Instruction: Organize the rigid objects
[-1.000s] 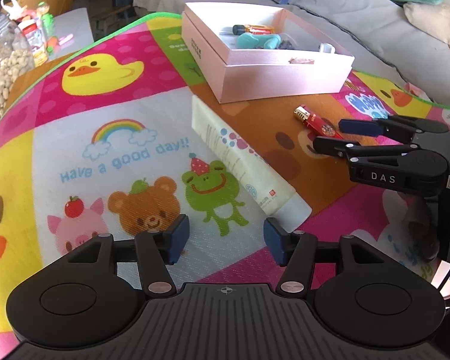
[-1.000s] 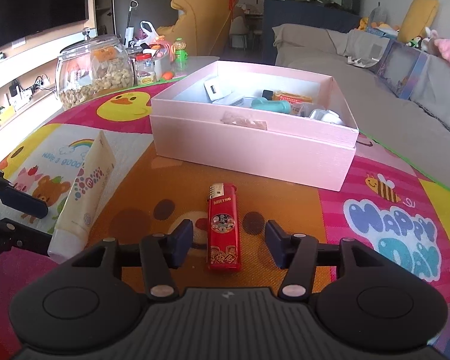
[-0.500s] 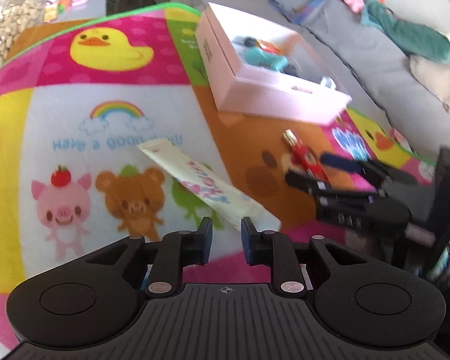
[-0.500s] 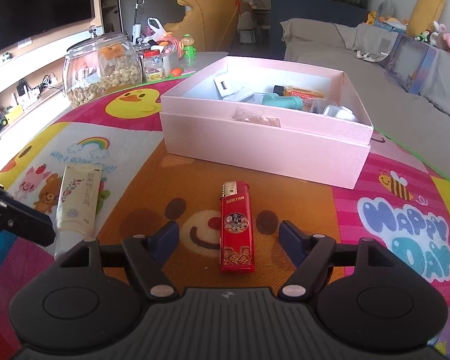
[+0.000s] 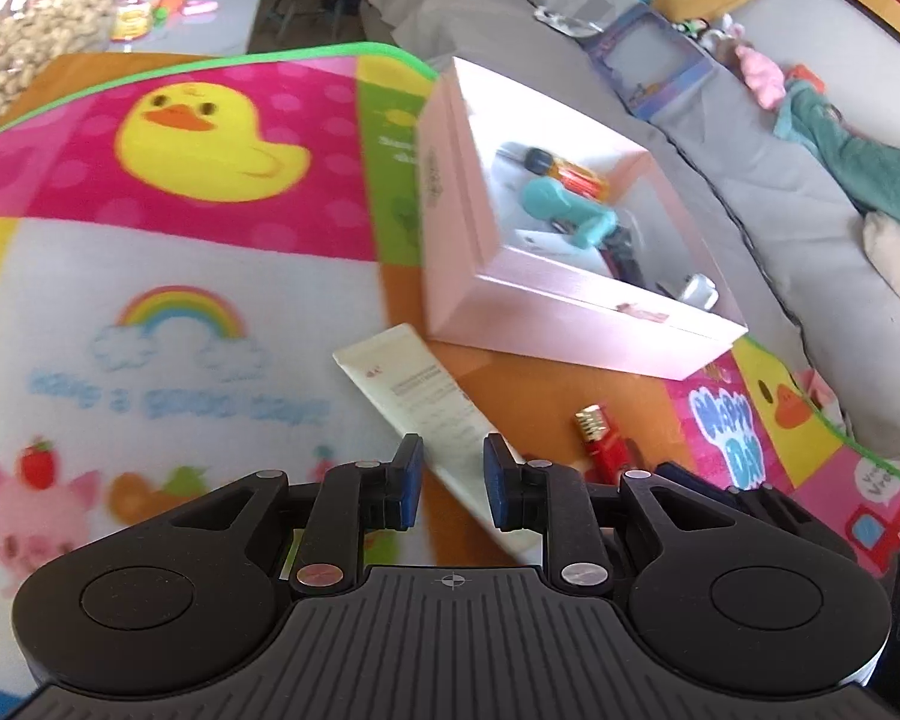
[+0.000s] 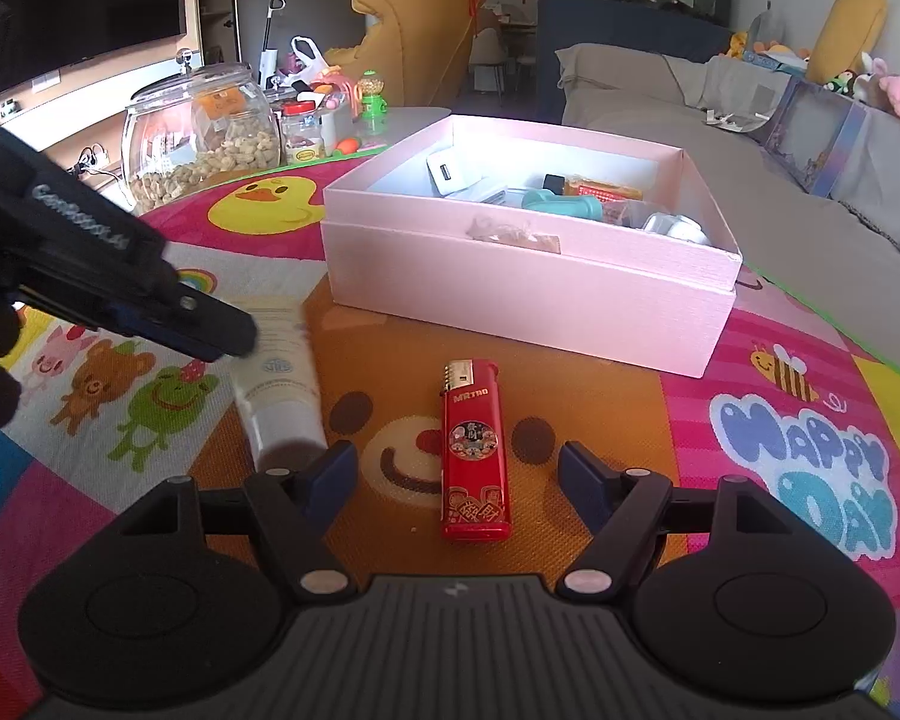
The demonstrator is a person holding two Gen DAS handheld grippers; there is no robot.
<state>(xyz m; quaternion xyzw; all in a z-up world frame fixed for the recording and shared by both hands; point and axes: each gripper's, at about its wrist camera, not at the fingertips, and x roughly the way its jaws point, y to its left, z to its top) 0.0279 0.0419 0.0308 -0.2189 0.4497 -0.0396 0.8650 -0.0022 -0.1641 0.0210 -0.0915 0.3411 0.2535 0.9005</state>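
Note:
A white cream tube (image 5: 414, 402) lies slanted on the cartoon play mat, its cap end towards me. My left gripper (image 5: 450, 474) has its blue pads on both sides of the tube; its jaws are opening a little with the tube between them. In the right wrist view the left gripper (image 6: 210, 330) reaches in over the tube (image 6: 279, 372). A red lighter (image 6: 474, 450) lies flat on the mat between the fingers of my right gripper (image 6: 456, 474), which is open and clear of it. Behind stands an open pink box (image 6: 528, 294) with several small items inside.
A glass jar of nuts (image 6: 201, 138) and small bottles (image 6: 306, 132) stand at the mat's far left. A grey sofa (image 6: 750, 180) runs along the right behind the box. The mat's green edge (image 5: 858, 444) is near on the right.
The left gripper went from wide open to closed around the tube, rolled, and swung towards the box; the tube turned with it. The right gripper's jaws widened around the lighter and stayed put.

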